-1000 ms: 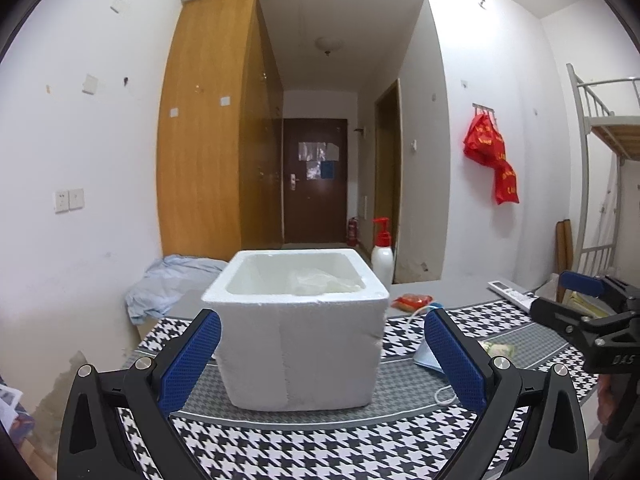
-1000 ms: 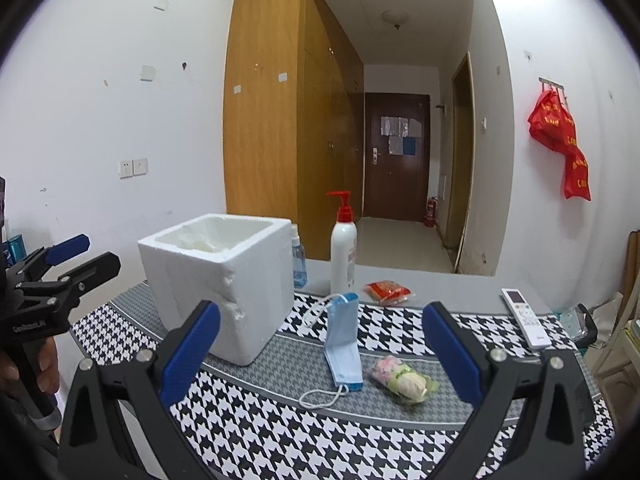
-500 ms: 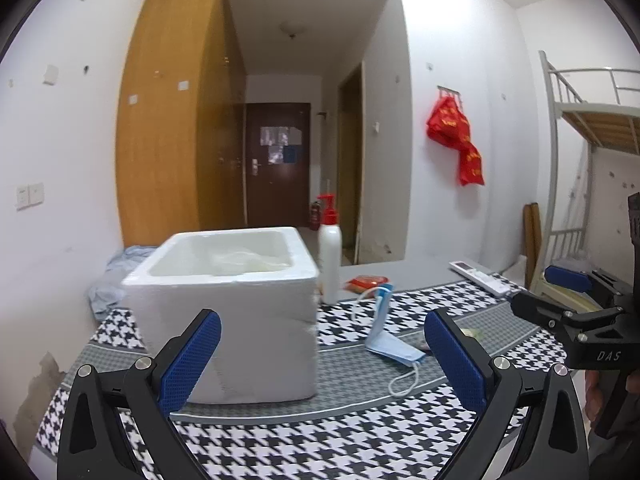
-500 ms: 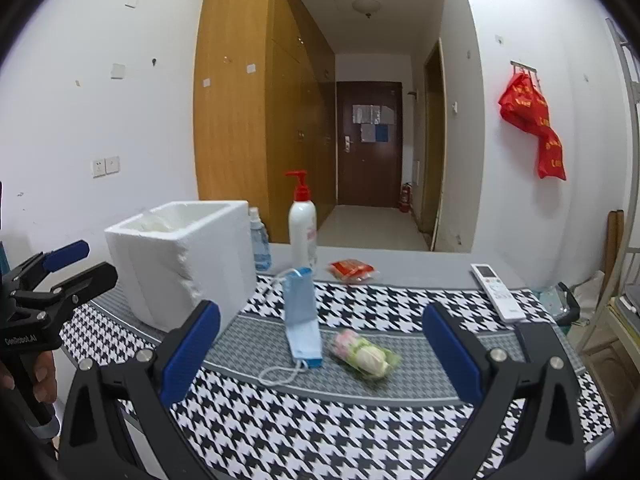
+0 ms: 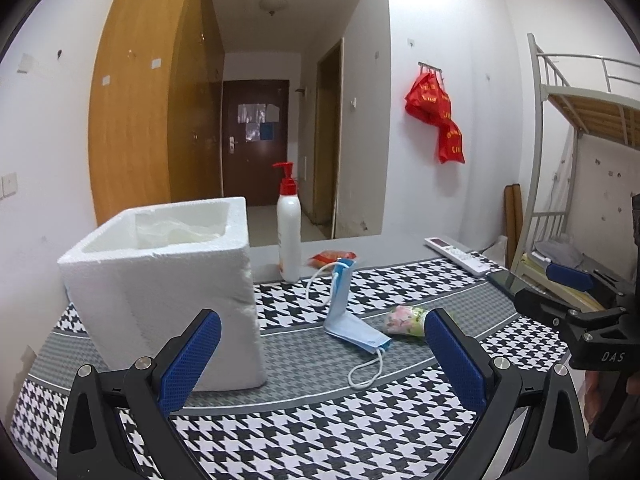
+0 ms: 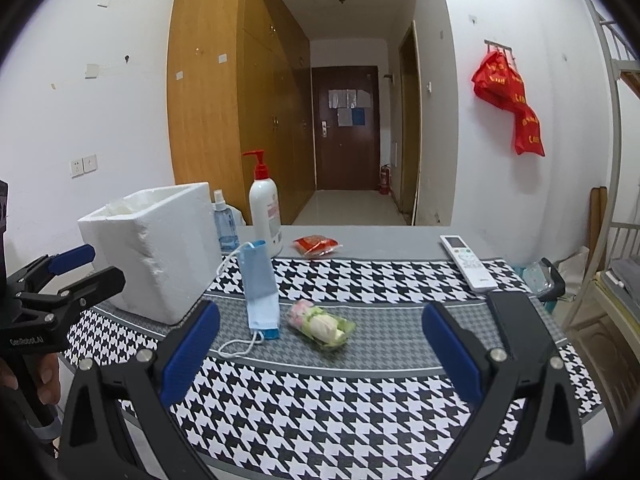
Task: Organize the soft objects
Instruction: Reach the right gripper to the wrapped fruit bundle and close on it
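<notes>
left gripper (image 5: 320, 358) and right gripper (image 6: 318, 346): both held wide apart, nothing gripped | face mask (image 6: 262, 292) seen just ahead of both, foam box (image 6: 154, 246) left | risk: mask could get dragged by its loop if pinched off-center

The foam box (image 5: 160, 280) hides its floor; only crumpled white stuff shows near the rim. A spray bottle (image 6: 224, 222) stands half behind it. The pump bottle (image 6: 264, 208) label is unreadably small. The bunk bed (image 5: 580, 120) runs off frame.
</notes>
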Tool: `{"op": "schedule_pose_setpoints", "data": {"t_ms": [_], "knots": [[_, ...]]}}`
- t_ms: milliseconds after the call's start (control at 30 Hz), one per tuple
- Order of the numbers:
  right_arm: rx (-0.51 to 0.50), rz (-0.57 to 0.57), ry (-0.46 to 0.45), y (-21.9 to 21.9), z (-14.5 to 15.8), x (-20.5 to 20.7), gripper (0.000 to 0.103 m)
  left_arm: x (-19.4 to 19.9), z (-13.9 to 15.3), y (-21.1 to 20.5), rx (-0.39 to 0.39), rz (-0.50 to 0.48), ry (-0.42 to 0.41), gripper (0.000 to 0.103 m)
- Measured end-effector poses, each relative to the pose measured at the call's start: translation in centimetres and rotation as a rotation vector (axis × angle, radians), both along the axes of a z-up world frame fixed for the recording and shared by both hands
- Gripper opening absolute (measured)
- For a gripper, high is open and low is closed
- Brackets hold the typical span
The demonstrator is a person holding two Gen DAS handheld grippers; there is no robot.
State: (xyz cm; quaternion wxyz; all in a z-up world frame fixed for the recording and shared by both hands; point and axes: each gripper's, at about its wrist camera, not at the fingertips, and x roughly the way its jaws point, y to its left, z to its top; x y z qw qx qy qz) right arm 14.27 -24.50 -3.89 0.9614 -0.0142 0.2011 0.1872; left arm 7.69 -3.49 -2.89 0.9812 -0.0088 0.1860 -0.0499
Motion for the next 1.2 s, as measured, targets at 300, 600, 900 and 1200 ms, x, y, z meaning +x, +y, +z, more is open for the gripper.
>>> {"op": "schedule_pose_setpoints", "data": {"t_ms": [300,600,900,1200], "knots": [[-0.022,0.021,0.046,0.1,-1.2,2.4,0.102,2.2,-1.0,-0.8,0.005,0.023,0.07,0.102],[-0.058,0.036,0.114,-0.1,-2.2,4.6,0.102,4.4,-2.6,-1.9,-0.011,0.046,0.145,0.102],[-0.074,0.051,0.173,-0.2,-3.4,7.1,0.102,7.0,-3.7,-3.0,-0.011,0.057,0.199,0.102],[-0.086,0.078,0.22,-0.4,-4.1,8.7,0.102,8.7,-4.4,-3.7,0.008,0.06,0.237,0.102]]}}
